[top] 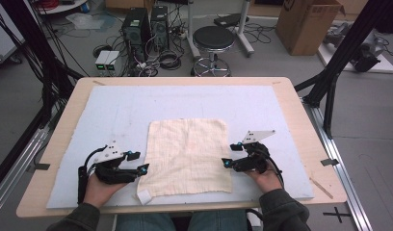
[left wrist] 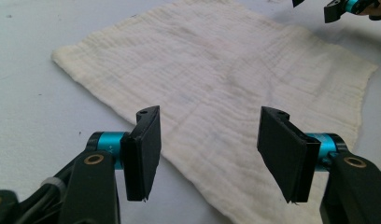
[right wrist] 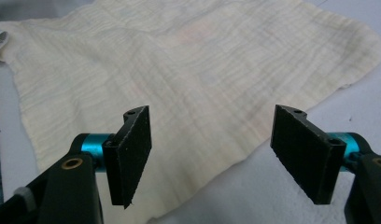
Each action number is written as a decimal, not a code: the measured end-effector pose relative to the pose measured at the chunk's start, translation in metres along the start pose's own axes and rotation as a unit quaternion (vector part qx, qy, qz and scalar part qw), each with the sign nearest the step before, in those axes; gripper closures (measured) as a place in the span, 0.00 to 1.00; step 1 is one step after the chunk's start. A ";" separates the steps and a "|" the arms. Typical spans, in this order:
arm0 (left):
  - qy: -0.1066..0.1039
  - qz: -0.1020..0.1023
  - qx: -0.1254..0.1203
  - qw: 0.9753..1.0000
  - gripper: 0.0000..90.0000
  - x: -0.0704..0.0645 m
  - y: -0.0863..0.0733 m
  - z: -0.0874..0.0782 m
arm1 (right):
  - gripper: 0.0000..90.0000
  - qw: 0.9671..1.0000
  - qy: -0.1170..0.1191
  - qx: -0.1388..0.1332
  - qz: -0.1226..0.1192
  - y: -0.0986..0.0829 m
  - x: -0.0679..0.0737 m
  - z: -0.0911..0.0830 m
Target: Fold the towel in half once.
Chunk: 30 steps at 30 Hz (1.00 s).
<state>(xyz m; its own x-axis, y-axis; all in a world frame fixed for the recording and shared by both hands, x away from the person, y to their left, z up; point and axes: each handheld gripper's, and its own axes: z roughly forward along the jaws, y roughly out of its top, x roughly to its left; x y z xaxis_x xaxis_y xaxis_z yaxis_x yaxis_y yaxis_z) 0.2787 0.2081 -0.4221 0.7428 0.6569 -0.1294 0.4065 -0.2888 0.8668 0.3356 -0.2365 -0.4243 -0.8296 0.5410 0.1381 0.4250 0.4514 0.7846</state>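
A cream, crinkled cloth [top: 187, 156] lies spread flat on the pale blue mat [top: 137, 106], its near left corner folded up with a white tag. My left gripper [top: 137, 162] rests at the cloth's left edge, open, jaws empty. In the left gripper view its gripper [left wrist: 212, 151] hovers over the cloth [left wrist: 226, 79] edge. My right gripper [top: 232, 155] sits at the cloth's right edge, open and empty. The right gripper view has its gripper [right wrist: 216, 158] above the cloth [right wrist: 188, 70] border.
The mat covers a wooden table [top: 300, 120]. Beyond the far edge stand a black stool [top: 213, 38], computer towers [top: 137, 26] and a cardboard box [top: 307, 24]. Black frame posts [top: 339, 62] flank the table. The other gripper [left wrist: 347, 7] peeks in at top right of the left gripper view.
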 end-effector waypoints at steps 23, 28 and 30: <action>0.047 -0.022 -0.007 0.999 0.50 0.047 0.067 0.024 | 0.38 1.000 -0.025 0.005 -0.005 0.058 -0.047 0.003; 0.067 -0.026 -0.011 0.997 0.50 0.056 0.085 0.030 | 0.39 0.999 -0.033 0.005 0.007 0.077 -0.059 0.004; 0.085 -0.025 -0.011 0.996 0.50 0.061 0.088 0.034 | 0.42 0.999 -0.041 -0.001 0.003 0.083 -0.063 0.005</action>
<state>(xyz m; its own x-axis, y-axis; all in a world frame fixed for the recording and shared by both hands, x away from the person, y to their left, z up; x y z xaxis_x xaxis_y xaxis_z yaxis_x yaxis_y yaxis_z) 0.3782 0.1993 -0.3700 0.6206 0.7787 -0.0917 0.4274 -0.2379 0.8722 0.4253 -0.2298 -0.3704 -0.7950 0.5995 0.0927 0.4290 0.4475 0.7847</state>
